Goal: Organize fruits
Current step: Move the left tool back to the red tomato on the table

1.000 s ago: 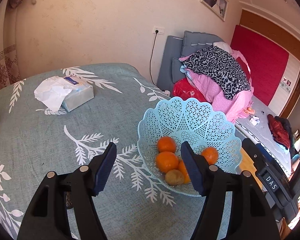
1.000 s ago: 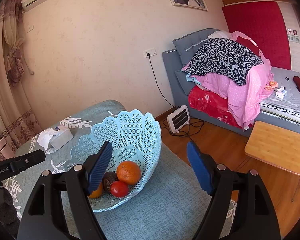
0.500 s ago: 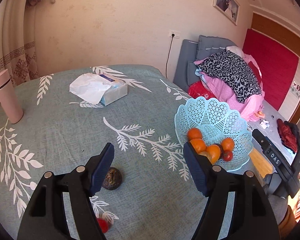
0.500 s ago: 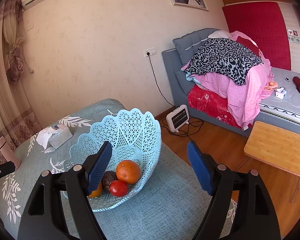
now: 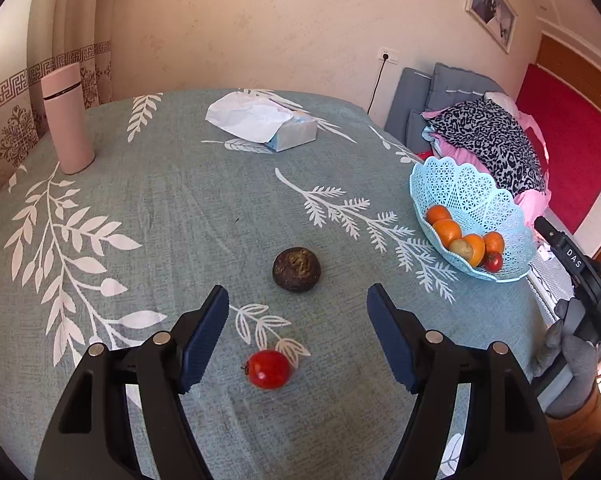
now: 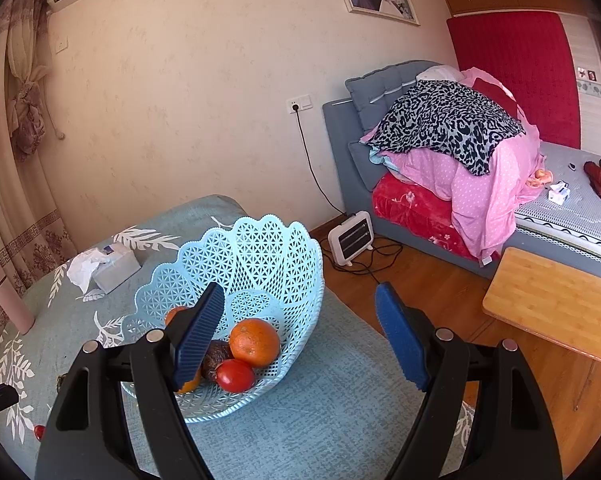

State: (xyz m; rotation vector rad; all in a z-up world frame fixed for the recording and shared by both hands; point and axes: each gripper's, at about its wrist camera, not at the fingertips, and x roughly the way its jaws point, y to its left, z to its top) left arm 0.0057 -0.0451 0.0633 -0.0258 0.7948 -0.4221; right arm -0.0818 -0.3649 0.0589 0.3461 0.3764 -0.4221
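Swung away from pale blue lattice plastic basket (image 5: 470, 200), left gripper (image 5: 296, 312) now hangs over round table in grey-green leaf-print cloth (image 5: 160, 208), jaws apart, empty. Basket sits at table's right edge, holding oranges (image 5: 446, 229). Right gripper (image 6: 300, 320) beside basket, jaws wide, nothing between. Dark brown wrinkled fruit (image 5: 296, 269) lies just beyond left fingertips; small red tomato (image 5: 269, 369) between them, untouched.
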